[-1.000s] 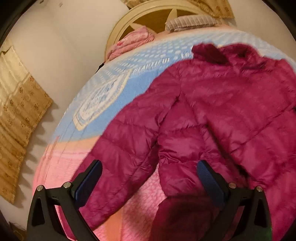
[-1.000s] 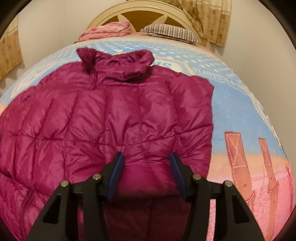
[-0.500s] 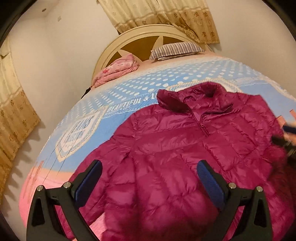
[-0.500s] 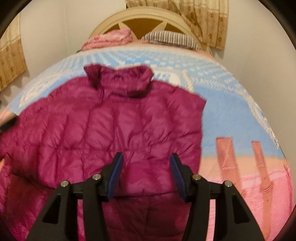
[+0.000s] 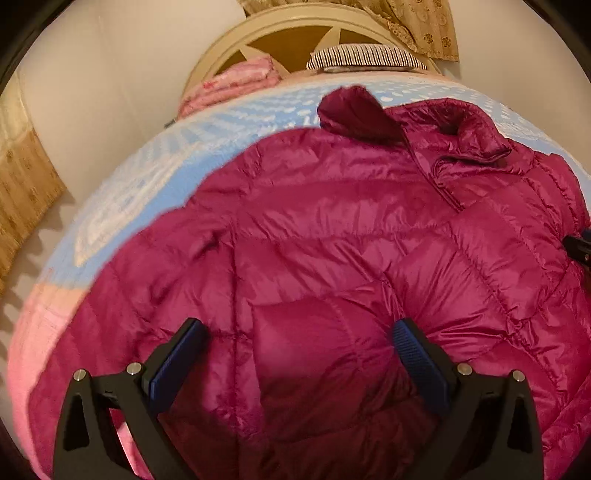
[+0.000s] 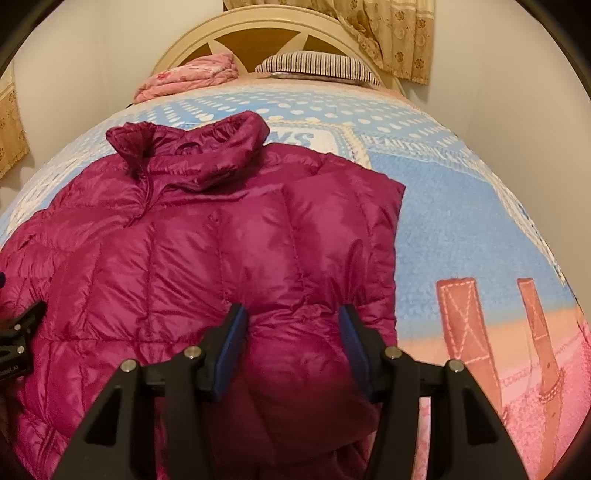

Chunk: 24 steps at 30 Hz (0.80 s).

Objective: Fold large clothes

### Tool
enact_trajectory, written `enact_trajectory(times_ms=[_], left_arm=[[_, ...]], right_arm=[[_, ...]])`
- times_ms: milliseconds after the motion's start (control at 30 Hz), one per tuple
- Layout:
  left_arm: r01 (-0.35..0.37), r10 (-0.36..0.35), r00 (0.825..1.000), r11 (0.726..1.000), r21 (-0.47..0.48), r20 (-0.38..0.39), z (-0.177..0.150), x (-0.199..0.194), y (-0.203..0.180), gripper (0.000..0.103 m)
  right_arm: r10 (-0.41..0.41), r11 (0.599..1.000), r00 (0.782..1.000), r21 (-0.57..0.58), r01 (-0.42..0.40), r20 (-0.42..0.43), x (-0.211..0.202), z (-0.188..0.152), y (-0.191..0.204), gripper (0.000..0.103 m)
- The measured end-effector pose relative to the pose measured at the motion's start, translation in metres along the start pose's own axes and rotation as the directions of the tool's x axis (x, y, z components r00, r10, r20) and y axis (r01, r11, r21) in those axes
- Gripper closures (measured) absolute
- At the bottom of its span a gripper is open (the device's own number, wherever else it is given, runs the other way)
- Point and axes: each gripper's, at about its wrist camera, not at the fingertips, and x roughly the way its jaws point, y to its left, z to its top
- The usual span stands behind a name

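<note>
A magenta puffer jacket (image 5: 332, 236) lies front up on the bed, collar toward the headboard; it also shows in the right wrist view (image 6: 192, 240). Both sleeves look folded in over the body. My left gripper (image 5: 299, 336) is open, low over the jacket's left lower part, with puffy fabric bulging between its jaws. My right gripper (image 6: 293, 325) has its jaws partly closed around a bulge of the jacket's right lower part; whether it grips is unclear. The left gripper's body (image 6: 18, 339) shows at the right view's left edge.
The bed has a blue, white and pink blanket (image 6: 461, 206). A striped pillow (image 6: 317, 66) and a folded pink quilt (image 6: 188, 75) lie at the cream headboard (image 6: 258, 22). Curtains (image 6: 391, 33) hang behind. A wall runs along the bed's left side (image 5: 92, 92).
The left gripper swung from the spread left sleeve to low over the jacket's body, and that sleeve now lies folded in. The right gripper stayed at the right lower part.
</note>
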Motion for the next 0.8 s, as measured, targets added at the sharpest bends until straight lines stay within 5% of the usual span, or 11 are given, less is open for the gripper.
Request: enact_trajectory(times_ms=[567,800], left_arm=[[0.034,-0.034,0.999,0.998,-0.044,0.001,-0.005,0.001,0.005,0.001],[0.026,-0.026,1.000,0.998,-0.053,0.007,-0.005,-0.001,0.006,0.001]], right_arm=[[-0.025,0.999,0.999,-0.039,0.024,-0.023,0.000,-0.004,0.004,0.045],[-0.012,0.997,0.998,-0.071,0.015,0.055,-0.035,-0.001,0.018,0.045]])
